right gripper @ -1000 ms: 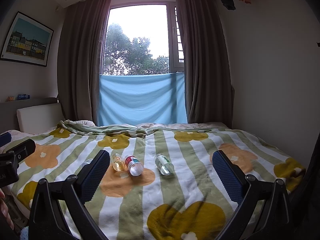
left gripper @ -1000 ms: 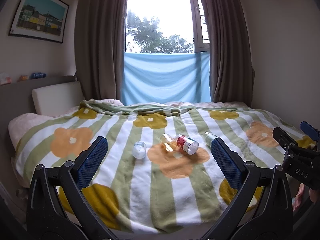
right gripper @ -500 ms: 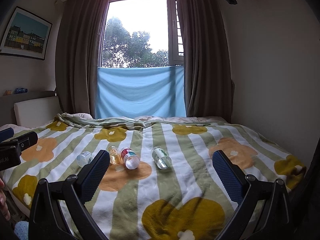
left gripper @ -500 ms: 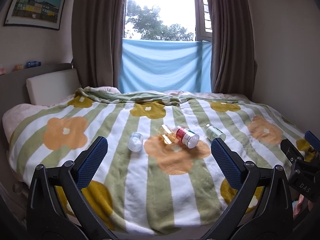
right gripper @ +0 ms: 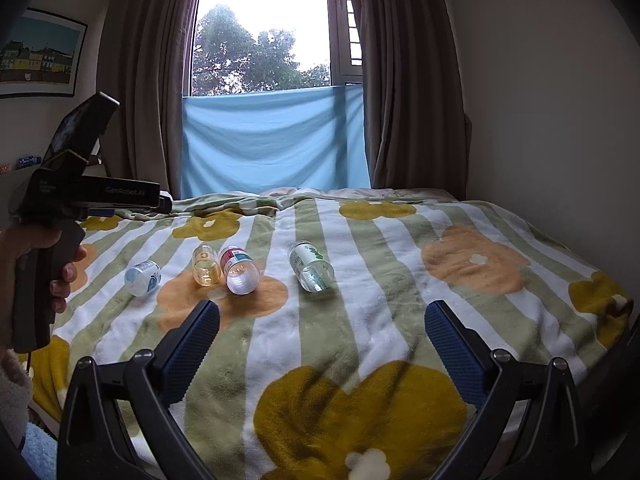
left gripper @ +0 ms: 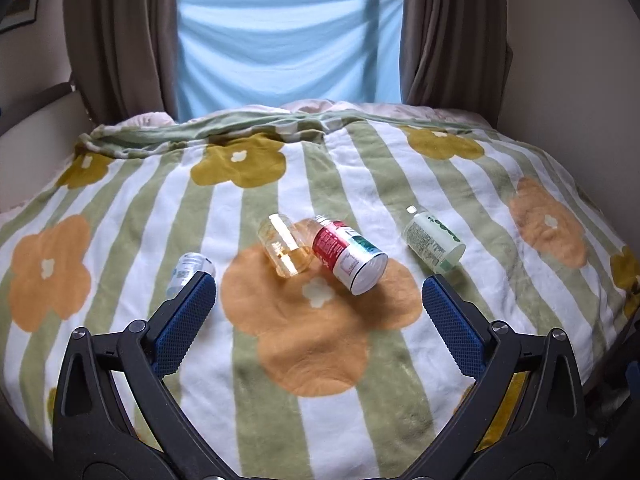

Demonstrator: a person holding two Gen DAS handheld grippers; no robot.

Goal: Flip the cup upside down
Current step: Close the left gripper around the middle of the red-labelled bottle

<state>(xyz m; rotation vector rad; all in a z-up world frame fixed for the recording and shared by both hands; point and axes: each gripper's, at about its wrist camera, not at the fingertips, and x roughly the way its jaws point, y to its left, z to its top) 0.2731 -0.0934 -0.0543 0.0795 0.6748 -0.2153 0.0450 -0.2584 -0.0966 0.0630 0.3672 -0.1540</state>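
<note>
Both sets of my fingers stand wide, holding nothing: left gripper, right gripper. Four cups lie on their sides mid-bed, well clear of its edges: amber cup touching red-labelled cup, green-labelled cup apart toward the right edge, blue-labelled cup toward the left edge.

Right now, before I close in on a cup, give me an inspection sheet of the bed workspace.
Surface: striped flower blanket, soft and rumpled at the far edge.
Job's things: four cups lying on their sides: blue-label cup, amber cup, red-label cup touching it, green-label cup apart.
Clutter: nothing seen.
Grippers: left gripper and right gripper, jaws wide, holding nothing.
Cables: nothing seen.
Surroundings: window, curtains, blue cloth, framed picture.
</note>
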